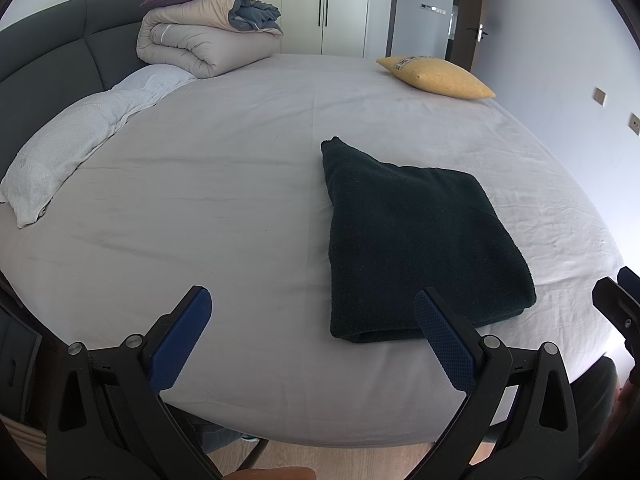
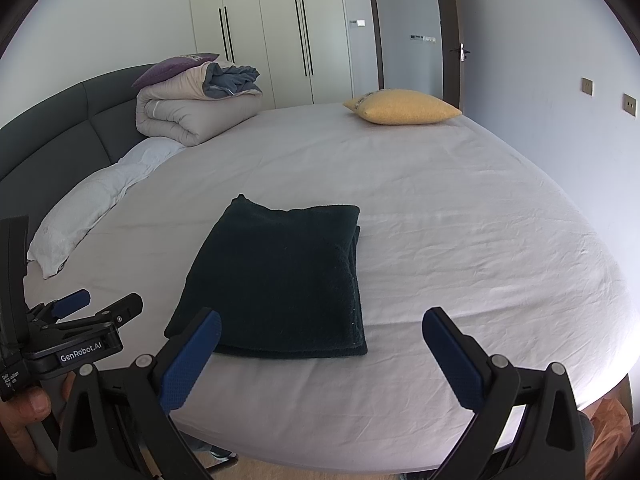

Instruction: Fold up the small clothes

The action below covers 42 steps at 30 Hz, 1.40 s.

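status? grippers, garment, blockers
Left gripper open, empty; right gripper open, empty. Dark garment folded flat on bed, untouched by either gripper. Nothing in the way; yellow pillow and quilt far off.

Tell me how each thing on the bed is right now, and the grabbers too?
dark garment: folded flat, lying on the sheet, nothing touching it.
left hand-held gripper: open, empty.
right hand-held gripper: open, empty.
duvet: rolled up by the headboard, purple cushion on top.
yellow pillow: lying flat at the far edge.
white pillow: lying along the headboard.
door: open.
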Motion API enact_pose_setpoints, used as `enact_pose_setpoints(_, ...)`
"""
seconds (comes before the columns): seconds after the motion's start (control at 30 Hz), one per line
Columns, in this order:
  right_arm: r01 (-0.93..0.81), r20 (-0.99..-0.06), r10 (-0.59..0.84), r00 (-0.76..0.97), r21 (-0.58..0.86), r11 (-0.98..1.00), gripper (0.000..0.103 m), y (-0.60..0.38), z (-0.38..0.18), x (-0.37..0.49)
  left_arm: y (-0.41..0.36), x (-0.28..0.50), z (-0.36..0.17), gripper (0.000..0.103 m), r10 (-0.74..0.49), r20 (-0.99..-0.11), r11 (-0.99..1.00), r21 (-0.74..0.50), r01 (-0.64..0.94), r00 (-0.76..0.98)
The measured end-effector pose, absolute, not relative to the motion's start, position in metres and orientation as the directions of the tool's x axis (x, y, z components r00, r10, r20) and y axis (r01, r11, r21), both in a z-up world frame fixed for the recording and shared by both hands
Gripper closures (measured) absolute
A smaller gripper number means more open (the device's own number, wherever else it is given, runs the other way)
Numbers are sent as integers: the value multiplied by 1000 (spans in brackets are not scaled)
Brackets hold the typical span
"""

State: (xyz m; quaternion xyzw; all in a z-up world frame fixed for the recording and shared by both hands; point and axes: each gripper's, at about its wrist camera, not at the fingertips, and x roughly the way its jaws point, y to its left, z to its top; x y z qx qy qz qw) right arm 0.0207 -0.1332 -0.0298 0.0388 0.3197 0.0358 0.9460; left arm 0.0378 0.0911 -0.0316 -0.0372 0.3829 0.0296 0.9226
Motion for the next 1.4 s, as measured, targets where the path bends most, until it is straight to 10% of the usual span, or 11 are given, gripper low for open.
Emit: enact_pose_setpoints(1.4, -58, -620, 122, 775, 122, 991, 0, -136, -35, 19, 100, 43, -36, 0, 26, -719, 997, -36, -75, 695)
